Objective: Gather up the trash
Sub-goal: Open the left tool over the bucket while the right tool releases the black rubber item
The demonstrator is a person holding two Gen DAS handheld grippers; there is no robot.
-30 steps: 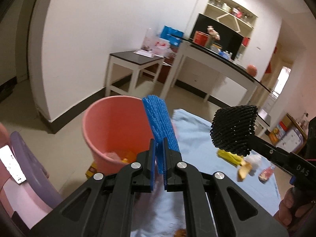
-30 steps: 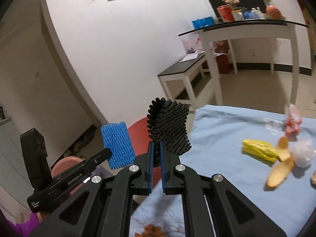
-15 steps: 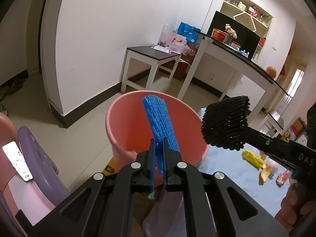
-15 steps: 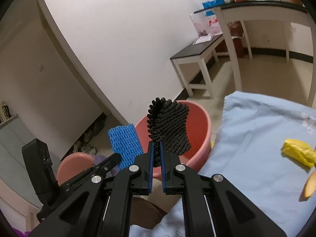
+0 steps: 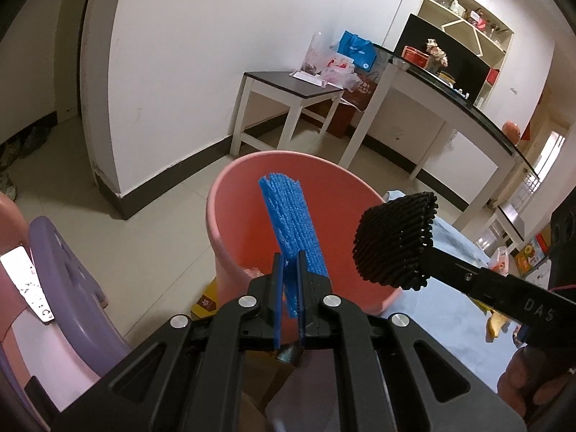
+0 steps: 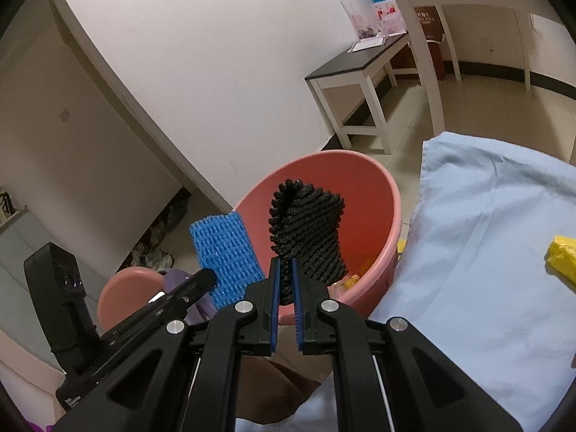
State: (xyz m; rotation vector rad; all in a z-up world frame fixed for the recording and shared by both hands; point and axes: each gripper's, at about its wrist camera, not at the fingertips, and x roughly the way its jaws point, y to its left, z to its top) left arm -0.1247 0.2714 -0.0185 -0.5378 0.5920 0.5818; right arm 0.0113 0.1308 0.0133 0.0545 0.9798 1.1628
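My left gripper (image 5: 289, 259) is shut on a blue foam net (image 5: 291, 226) and holds it upright over the near rim of a pink bucket (image 5: 230, 183). My right gripper (image 6: 286, 268) is shut on a black foam net (image 6: 309, 230) and holds it above the same pink bucket (image 6: 381, 180). In the left wrist view the black net (image 5: 396, 241) hangs at the bucket's right rim. In the right wrist view the blue net (image 6: 225, 248) is left of the black one. Some trash lies at the bucket's bottom (image 6: 354, 277).
A table under a light blue cloth (image 6: 486, 237) stands right of the bucket, with a yellow wrapper (image 6: 563, 262) on it. A purple and pink stool (image 5: 64, 277) is at the left. A dark-topped side table (image 5: 291, 86) and a long counter (image 5: 450, 104) stand by the far wall.
Both grippers moved left from the cloth-covered table toward the bucket, carrying their nets. The bucket now sits right under both nets and looks larger.
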